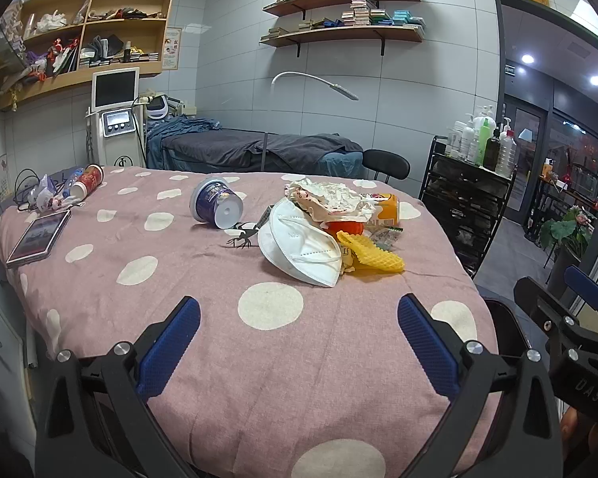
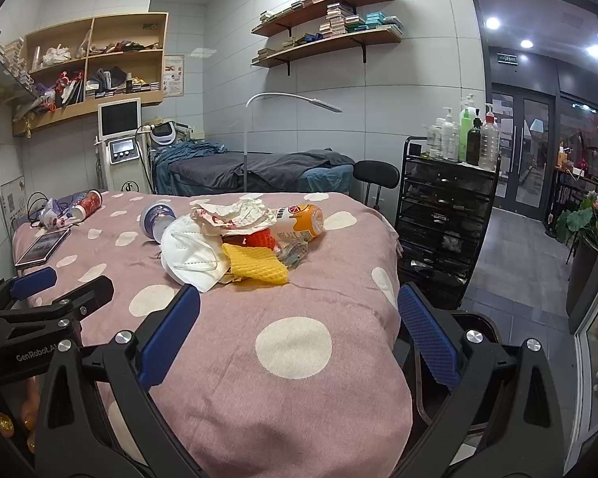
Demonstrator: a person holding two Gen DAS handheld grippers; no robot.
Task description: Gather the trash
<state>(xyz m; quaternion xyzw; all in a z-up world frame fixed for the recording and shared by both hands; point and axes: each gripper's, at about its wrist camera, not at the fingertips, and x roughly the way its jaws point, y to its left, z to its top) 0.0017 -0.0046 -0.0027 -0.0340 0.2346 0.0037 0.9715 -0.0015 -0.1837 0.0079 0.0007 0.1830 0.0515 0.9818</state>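
Trash sits heaped toward the far right of the bed (image 1: 99, 286): a white face mask (image 1: 299, 247) nearest me, yellow foam netting (image 1: 372, 253) beside it, crumpled paper (image 1: 331, 195) over an orange bottle (image 1: 382, 209); a blue tub (image 1: 215, 205) lies apart to the left. Both my left jaws (image 1: 299, 342) and right jaws (image 2: 299, 338) hang wide and empty over the near edge; I would start with the mask (soft, so pinch its rim low). Only the left view shows the black lizard toy (image 1: 243, 237); only the right shows the bottle's whole length.
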